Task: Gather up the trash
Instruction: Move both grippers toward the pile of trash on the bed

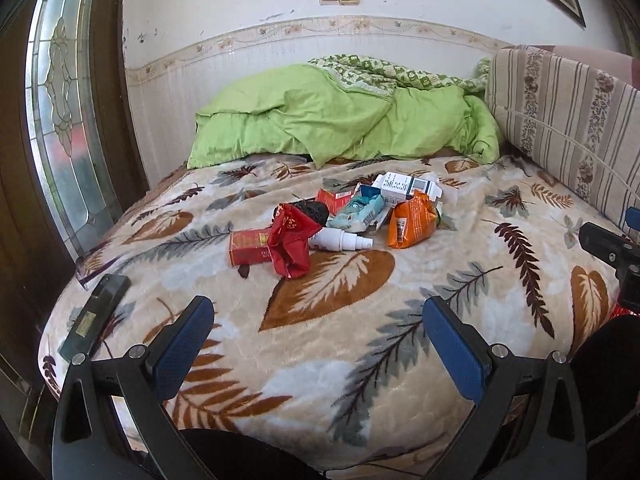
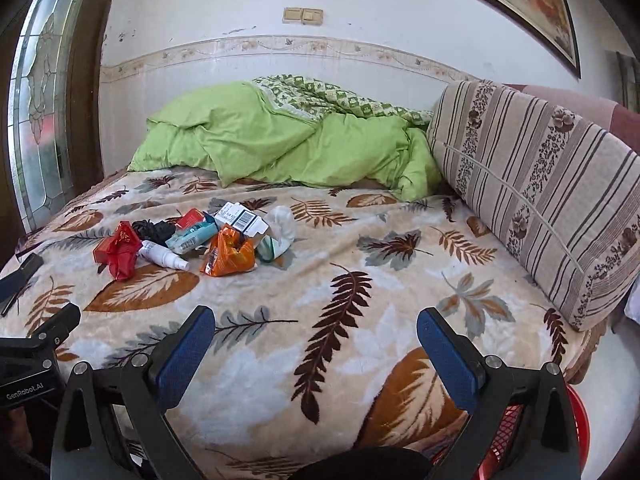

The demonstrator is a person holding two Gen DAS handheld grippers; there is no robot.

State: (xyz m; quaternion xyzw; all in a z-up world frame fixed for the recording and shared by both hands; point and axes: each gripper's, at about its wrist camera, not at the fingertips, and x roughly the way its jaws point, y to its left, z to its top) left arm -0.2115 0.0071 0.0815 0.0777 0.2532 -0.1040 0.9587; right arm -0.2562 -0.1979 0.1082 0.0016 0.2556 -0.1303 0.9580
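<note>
Bed with leaf-patterned fleece blanket, rumpled green duvet at wall. Trash heap mid-bed: crumpled red foil wrapper, flat red carton, white spray bottle, orange snack bag, white barcode box. Red mesh basket beside bed. Left gripper fingers wide, empty; right gripper likewise, both near bed edge.

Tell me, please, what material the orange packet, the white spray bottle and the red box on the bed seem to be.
Orange packet: probably plastic film, glossy, since it is crumpled and shiny. White spray bottle: likely smooth plastic with a matte finish. Red box: seemingly printed cardboard, given its flat faces and sharp edges.
</note>
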